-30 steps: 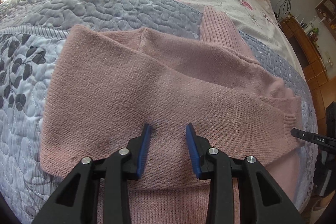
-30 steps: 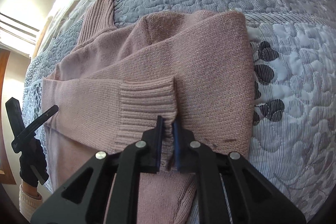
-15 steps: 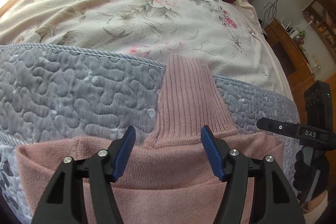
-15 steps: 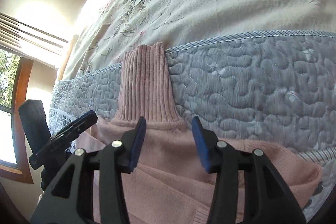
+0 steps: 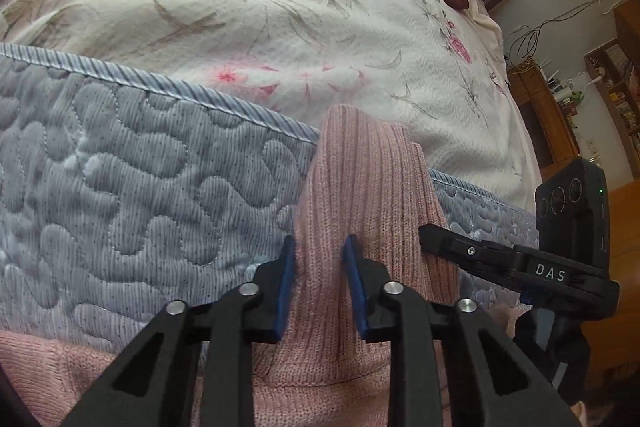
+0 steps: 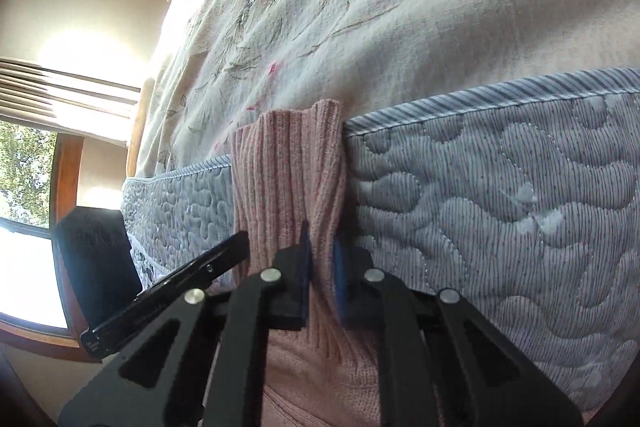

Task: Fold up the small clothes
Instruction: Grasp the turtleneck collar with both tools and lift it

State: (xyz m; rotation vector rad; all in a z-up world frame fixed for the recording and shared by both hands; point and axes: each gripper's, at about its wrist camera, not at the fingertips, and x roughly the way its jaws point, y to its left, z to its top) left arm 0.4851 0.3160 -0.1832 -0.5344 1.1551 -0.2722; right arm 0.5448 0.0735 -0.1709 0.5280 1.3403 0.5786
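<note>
Both tongs grip the pink sweater's ribbed collar (image 5: 360, 187) at lower centre: left tongs (image 5: 320, 287) narrowed, right tongs (image 6: 322, 279) pinching, presumably to fold it down.

Your pink sweater (image 5: 360, 211) shows only its ribbed collar and a strip of shoulder; the body and sleeves run off the bottom edge in both views. Where your right gripper (image 6: 321, 269) pinches the collar, the knit covers its pad faces, and your left gripper (image 5: 320, 285) hides the rib between its fingers. The shelf clutter (image 5: 568, 91) is too small to identify.
</note>
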